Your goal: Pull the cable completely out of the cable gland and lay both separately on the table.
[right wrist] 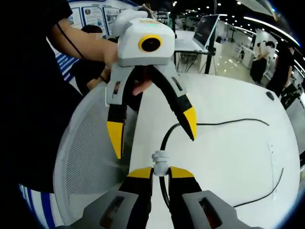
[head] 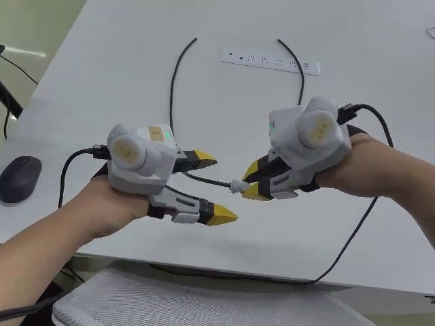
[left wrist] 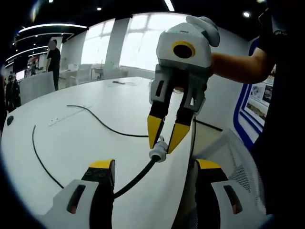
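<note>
My right gripper (head: 250,183) is clamped on the white cable gland (head: 237,185) and holds it in the air above the near edge of the table (head: 122,75). My left gripper (head: 217,189) faces it from the left with its jaws spread wide, gripping nothing.

The black cable (head: 204,179) leaves the gland and runs left through that open gap. In the left gripper view it passes between my two tips, and I cannot tell whether it brushes either one. Its long axis here lies left to right, roughly in line with both grippers, so I judge the pull must go along that line, hands drawing apart. The left gripper is nearer the free run of cable and would only need to close on it. Beyond the left gripper the cable curves away across the table toward the far side.

I count one gland, one cable threaded in it, and two grippers. On the far side lies one power strip (head: 270,61), and one mouse (head: 19,178) sits at the near left.
</note>
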